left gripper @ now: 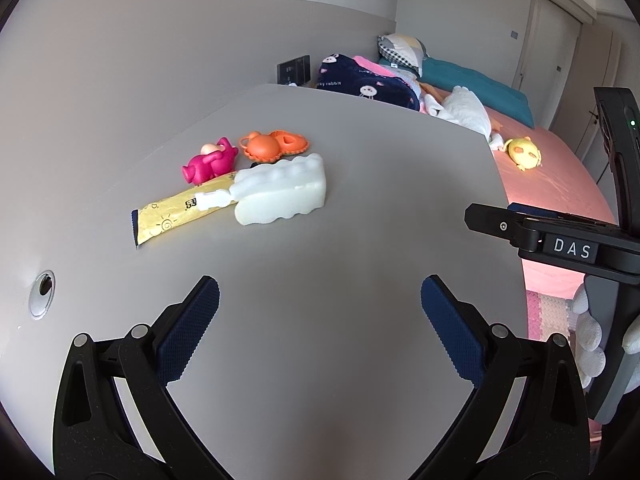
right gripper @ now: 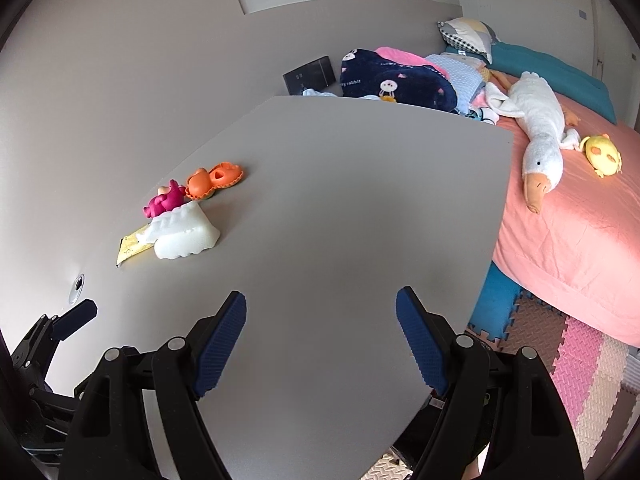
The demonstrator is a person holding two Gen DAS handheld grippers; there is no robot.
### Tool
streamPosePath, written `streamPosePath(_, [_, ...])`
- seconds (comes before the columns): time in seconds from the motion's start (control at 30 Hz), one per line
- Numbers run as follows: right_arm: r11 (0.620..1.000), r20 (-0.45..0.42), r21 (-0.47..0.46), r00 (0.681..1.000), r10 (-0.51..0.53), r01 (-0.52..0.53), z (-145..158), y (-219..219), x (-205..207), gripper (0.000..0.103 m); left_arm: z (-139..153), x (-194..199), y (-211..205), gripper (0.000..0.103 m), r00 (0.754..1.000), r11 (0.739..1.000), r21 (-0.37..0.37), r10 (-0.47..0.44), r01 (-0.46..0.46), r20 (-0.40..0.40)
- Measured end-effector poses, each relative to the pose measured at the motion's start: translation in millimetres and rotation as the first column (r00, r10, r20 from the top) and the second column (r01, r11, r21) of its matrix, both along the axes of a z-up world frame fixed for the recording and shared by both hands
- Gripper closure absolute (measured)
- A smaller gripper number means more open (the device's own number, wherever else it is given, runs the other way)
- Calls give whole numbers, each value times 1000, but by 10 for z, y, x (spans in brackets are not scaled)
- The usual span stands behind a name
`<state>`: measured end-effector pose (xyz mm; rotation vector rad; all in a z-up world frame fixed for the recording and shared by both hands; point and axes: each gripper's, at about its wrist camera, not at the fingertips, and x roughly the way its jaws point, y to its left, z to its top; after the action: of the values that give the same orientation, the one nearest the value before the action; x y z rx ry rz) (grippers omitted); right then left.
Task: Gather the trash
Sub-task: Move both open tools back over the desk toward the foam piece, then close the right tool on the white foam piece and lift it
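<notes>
On the grey table [left gripper: 360, 220] lies a small heap: a white foam block [left gripper: 280, 192], a yellow wrapper [left gripper: 172, 218] with a crumpled white scrap [left gripper: 214, 199] on it, a pink toy [left gripper: 210, 160] and an orange toy [left gripper: 274, 145]. My left gripper [left gripper: 320, 332] hovers open over bare table, short of the heap, nothing between its blue pads. The right wrist view shows the same foam block [right gripper: 186, 236], wrapper [right gripper: 130, 248], pink toy [right gripper: 164, 200] and orange toy [right gripper: 214, 178] at the left. My right gripper [right gripper: 320, 344] is open over the table, empty.
A round cable hole [left gripper: 42, 294] sits in the table near the wall. A bed with a pink sheet [right gripper: 572, 240], a white goose plush [right gripper: 540, 136], a yellow plush [right gripper: 602, 154] and blankets lies to the right. Foam floor mats [right gripper: 580, 368] are below. The table edge [right gripper: 492, 260] runs close on the right.
</notes>
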<state>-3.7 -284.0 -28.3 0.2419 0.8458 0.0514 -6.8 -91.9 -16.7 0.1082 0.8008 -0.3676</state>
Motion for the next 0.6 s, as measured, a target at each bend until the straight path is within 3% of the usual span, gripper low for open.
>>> streamPosePath(0.27, [993,-7,-47,994,112,-112,-12,449,252,25,-69,174,317,5,999,999,-11,44,-44,-32])
streamPosePath(0.6, [963,-38,-91,967,252,-255,-56,886,617,25,-143,372,543,5,998,999,18,38,-37,-50])
